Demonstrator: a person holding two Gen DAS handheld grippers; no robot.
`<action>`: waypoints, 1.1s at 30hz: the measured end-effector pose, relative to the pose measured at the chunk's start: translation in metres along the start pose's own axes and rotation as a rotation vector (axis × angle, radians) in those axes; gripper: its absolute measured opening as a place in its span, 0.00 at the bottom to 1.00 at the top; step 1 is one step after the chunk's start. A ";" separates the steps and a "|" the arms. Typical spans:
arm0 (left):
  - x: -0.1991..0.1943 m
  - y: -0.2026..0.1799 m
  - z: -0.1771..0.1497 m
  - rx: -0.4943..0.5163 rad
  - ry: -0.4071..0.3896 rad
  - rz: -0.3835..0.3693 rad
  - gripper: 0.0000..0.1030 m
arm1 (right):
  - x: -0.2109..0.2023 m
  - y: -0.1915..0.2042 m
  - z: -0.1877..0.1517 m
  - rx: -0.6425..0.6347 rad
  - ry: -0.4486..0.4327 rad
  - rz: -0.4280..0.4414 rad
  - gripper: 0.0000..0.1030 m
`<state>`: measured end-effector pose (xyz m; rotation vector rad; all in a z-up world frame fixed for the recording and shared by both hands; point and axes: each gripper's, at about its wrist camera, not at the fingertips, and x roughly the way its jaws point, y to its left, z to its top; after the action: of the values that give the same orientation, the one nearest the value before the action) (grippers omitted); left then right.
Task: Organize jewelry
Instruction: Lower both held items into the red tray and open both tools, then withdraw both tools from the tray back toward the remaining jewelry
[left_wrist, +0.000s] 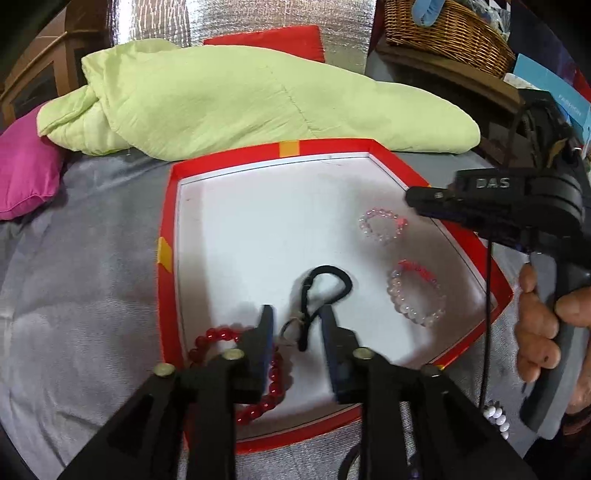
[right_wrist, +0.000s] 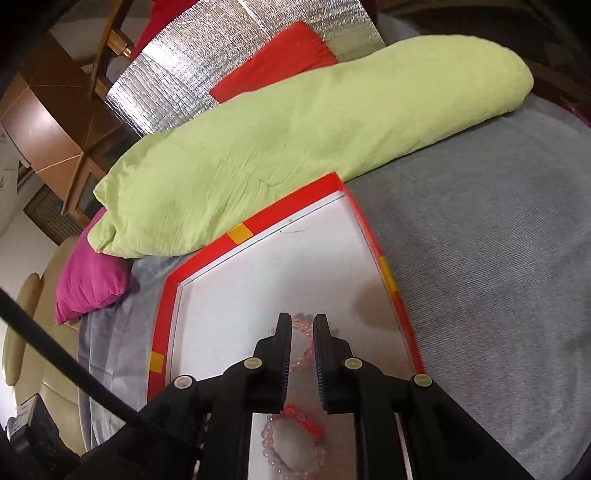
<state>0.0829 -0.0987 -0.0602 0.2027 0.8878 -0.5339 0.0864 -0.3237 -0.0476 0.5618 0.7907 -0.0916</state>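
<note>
Bracelet (right_wrist: 302, 345) part-hidden btwn right gripper (right_wrist: 302, 325) fingers (right_wrist: 284, 354).

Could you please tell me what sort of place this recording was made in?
Probably a bedroom at home: the red tray sits on a grey bedspread, beside a green quilt and a pink pillow.

Glossy red beads (left_wrist: 273, 373) gleam by the tray's red cardboard rim (left_wrist: 168, 221); its white floor looks smooth and matt. Beyond that rim, crinkled lime cloth (left_wrist: 229, 99), then quilted silver foil (right_wrist: 192, 74). Clear glassy bracelets (left_wrist: 415, 293) inside. Soft grey ribbed fabric (right_wrist: 498, 258) underneath.
</note>
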 end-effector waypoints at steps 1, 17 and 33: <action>-0.002 0.000 -0.001 0.003 -0.007 0.006 0.35 | -0.004 0.001 0.000 -0.005 -0.005 -0.001 0.17; -0.036 0.007 -0.016 0.019 -0.062 0.183 0.58 | -0.048 0.006 -0.014 -0.040 -0.032 -0.007 0.17; -0.047 0.009 -0.020 0.034 -0.086 0.241 0.64 | -0.054 0.013 -0.022 -0.082 -0.026 -0.020 0.17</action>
<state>0.0495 -0.0664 -0.0361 0.3113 0.7590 -0.3307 0.0374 -0.3082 -0.0166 0.4745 0.7719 -0.0848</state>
